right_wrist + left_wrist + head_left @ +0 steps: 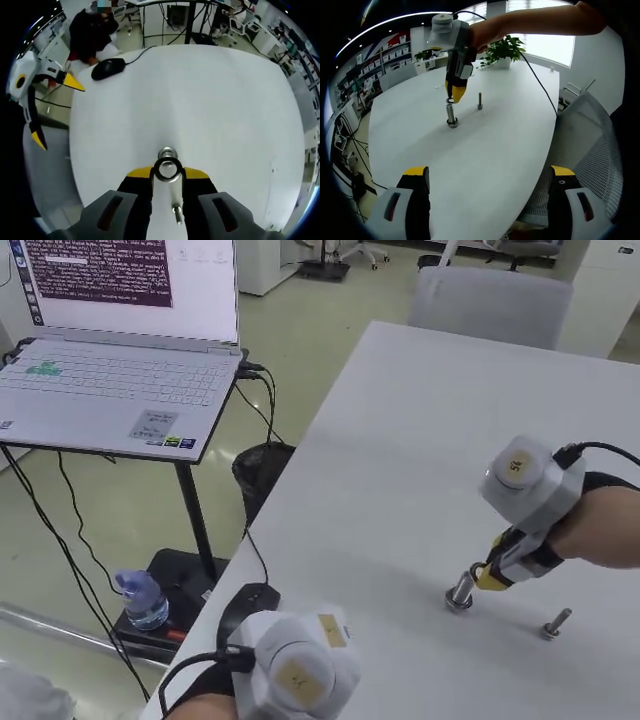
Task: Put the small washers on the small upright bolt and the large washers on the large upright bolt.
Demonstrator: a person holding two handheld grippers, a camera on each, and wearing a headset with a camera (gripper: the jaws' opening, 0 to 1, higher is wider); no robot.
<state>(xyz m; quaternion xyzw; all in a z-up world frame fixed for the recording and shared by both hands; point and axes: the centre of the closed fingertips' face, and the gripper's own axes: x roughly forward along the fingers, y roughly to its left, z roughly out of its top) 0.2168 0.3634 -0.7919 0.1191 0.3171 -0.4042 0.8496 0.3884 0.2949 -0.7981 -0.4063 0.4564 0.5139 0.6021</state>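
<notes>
The large upright bolt (461, 590) (451, 116) stands on the white table (400, 460), with the small upright bolt (555, 623) (480, 100) a little to its right. My right gripper (487, 575) (452, 98) (166, 175) points down right over the large bolt, shut on a metal washer (166, 168). The ring hangs just above the bolt's top (167, 152). Near the table's front edge, well short of both bolts, my left gripper (300, 672) (488, 175) (56, 111) stands wide open, nothing between its fingers.
A black mouse (247, 602) (108, 68) lies at the table's left edge. Left of the table stand a laptop (110, 380) on a stand, a bin (262, 468) and a water bottle (142, 600). A grey chair (490, 302) is at the far end.
</notes>
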